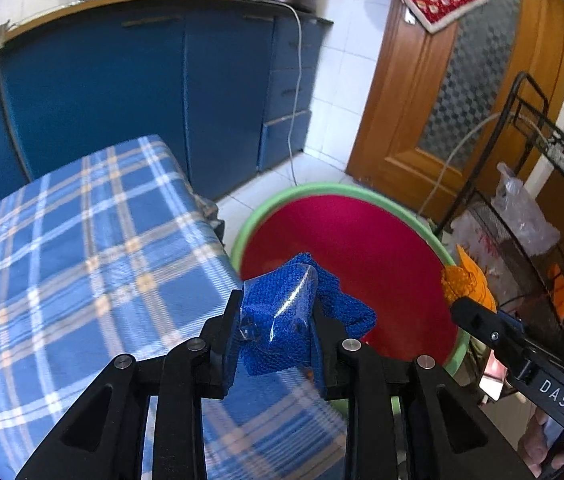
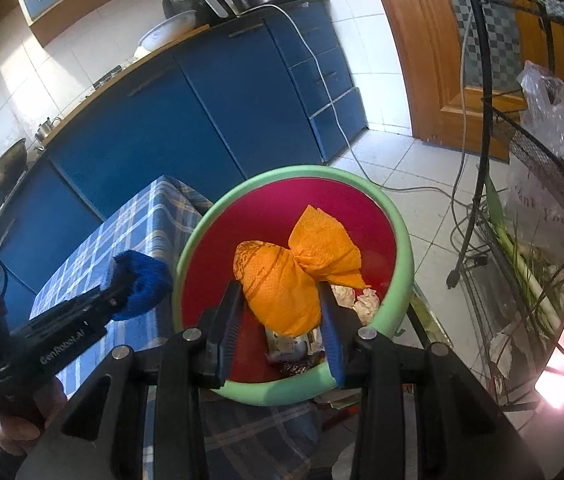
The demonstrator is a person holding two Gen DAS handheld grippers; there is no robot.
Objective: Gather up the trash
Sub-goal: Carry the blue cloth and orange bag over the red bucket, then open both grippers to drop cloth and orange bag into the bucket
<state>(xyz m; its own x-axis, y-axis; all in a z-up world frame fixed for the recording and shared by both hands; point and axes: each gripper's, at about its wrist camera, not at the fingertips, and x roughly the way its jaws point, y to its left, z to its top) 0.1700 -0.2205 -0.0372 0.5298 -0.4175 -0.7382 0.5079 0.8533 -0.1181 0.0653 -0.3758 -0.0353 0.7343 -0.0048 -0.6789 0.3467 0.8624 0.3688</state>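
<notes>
Right gripper [image 2: 280, 300]: black two-finger tool, jaws closed against a crumpled orange paper-and-mesh bundle [image 2: 286, 280], held above the bin's mouth.
Bin: round green-rimmed bin with red inside [image 2: 402, 256]; white crumpled paper balls [image 2: 356, 298] and other scraps lie at its bottom.
Left gripper [image 2: 138, 280]: black tool at the left, clamped on a blue knitted mesh wad [image 2: 144, 276], just beside the bin's rim.
Table: blue plaid cloth-covered table [image 2: 138, 224], touching the bin's left side.
Background: blue kitchen cabinets [image 2: 186, 120]; black wire rack [image 2: 522, 200] to the right.
</notes>
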